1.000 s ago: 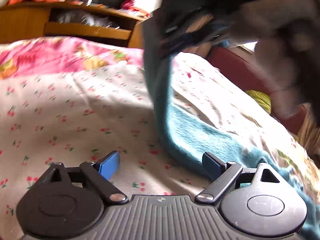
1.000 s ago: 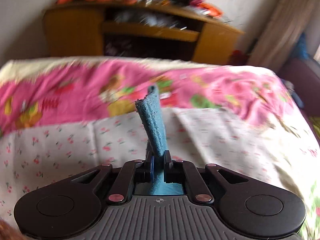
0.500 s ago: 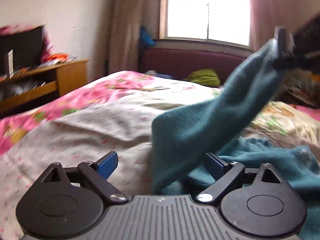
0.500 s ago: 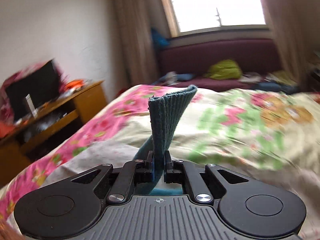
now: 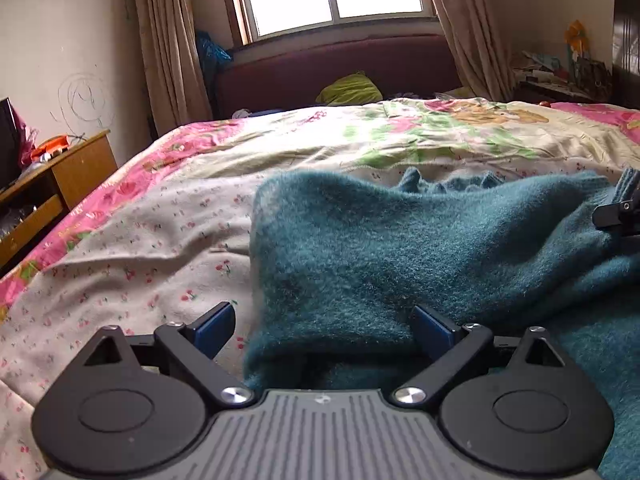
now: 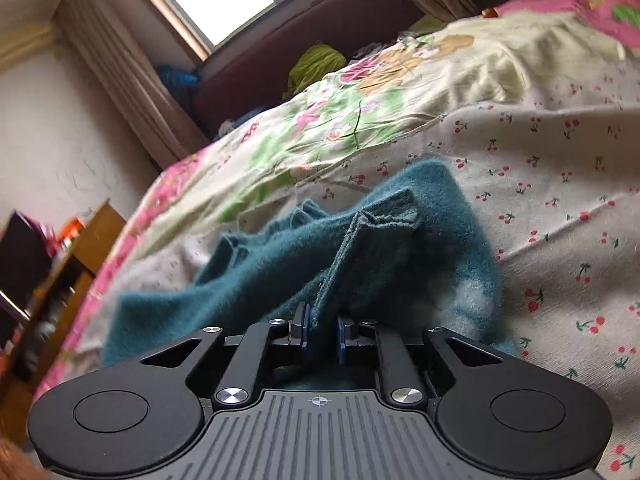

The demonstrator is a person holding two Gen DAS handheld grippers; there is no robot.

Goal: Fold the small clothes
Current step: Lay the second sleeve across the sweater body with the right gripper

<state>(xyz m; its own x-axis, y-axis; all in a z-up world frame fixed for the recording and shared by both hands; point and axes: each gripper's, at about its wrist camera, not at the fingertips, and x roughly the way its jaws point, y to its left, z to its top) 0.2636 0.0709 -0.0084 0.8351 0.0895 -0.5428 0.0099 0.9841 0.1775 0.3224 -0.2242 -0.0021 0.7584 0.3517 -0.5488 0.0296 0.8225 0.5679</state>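
A teal knitted garment [image 5: 400,248] lies bunched on the bed. My left gripper [image 5: 324,326] is open and low over it; a fold of the cloth lies between its spread blue fingers [image 5: 214,326], which do not pinch it. My right gripper [image 6: 322,334] is shut on a ribbed edge of the same garment [image 6: 372,236], held low over the bed; its jaws look slightly parted around the cloth. The right gripper's tip also shows at the right edge of the left wrist view [image 5: 620,210].
The bed has a cherry-print sheet [image 5: 132,256] and a flowered quilt [image 5: 420,136]. A maroon headboard [image 5: 340,68] and a window stand beyond. A wooden cabinet [image 5: 52,192] stands at the left. A green bundle [image 5: 350,90] lies by the headboard.
My right gripper has swung round and come down, laying the held teal cloth across the rest of the garment. The left gripper has turned toward the headboard and stays open.
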